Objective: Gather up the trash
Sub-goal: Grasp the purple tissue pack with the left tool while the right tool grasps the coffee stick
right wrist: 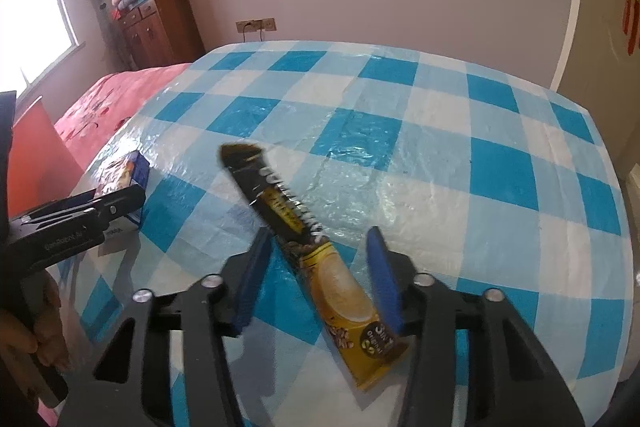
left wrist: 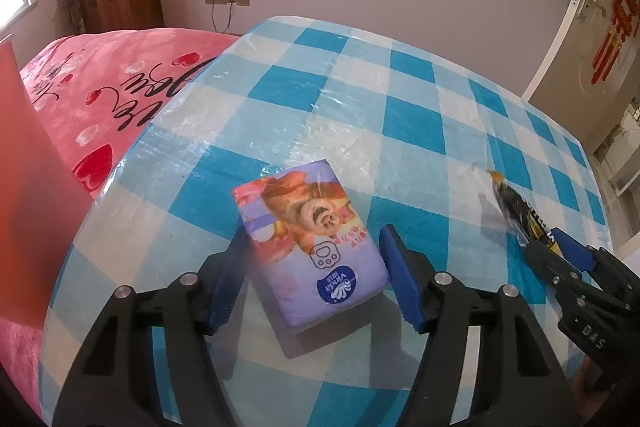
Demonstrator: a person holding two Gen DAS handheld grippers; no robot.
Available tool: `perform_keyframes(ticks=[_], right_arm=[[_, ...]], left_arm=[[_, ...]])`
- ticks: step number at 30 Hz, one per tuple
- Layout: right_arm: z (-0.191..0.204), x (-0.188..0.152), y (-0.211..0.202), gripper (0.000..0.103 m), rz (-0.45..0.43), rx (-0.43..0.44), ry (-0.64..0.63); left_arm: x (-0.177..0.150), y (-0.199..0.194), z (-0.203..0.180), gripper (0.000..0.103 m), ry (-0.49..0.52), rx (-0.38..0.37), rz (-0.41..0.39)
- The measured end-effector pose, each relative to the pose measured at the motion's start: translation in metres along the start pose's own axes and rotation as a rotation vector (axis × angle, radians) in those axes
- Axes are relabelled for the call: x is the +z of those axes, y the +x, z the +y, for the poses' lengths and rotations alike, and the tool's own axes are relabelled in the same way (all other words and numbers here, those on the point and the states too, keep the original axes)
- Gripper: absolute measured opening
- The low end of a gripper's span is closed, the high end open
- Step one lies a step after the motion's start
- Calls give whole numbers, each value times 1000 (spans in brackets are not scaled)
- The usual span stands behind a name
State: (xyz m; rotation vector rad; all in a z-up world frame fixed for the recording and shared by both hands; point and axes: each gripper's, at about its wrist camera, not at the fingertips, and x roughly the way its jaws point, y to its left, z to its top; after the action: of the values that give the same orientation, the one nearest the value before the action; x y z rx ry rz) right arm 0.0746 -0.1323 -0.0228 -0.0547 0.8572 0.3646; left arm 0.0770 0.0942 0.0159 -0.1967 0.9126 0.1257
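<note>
Left tool (left wrist: 314,279) clamped on tissue pack (left wrist: 310,247) — right tool (right wrist: 318,283) (pads apart) astride coffee sachet (right wrist: 320,267).

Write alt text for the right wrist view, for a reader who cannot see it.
A black-and-gold instant coffee sachet lies slantwise between the blue fingers of the right tool, on a table with a blue-and-white checked cloth. At left, the hand-held left tool reaches a tissue pack; a pink bed lies beyond.
</note>
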Motion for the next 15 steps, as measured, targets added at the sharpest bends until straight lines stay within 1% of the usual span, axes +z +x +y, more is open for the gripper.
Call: perform_keyframes(ticks=[2, 7, 8, 9, 10, 15], right_arm=[[3, 0, 1, 38, 2, -14, -13], [8, -5, -3, 36, -4, -37, -33], [8, -7, -6, 32, -9, -40, -29], [8, -7, -7, 23, -13, -43, -25], [7, -8, -8, 19, -16, -43, -18], [5, -15, -16, 16, -20, -31, 20]], left_arm=[[-1, -1, 0, 65, 3, -8, 2], [-6, -5, 0, 64, 17, -24, 3], [-7, -5, 0, 64, 19, -26, 4], [-8, -6, 0, 64, 21, -29, 4], [-9, -7, 0, 64, 27, -31, 4], [-19, -14, -2, 64, 59, -49, 3]])
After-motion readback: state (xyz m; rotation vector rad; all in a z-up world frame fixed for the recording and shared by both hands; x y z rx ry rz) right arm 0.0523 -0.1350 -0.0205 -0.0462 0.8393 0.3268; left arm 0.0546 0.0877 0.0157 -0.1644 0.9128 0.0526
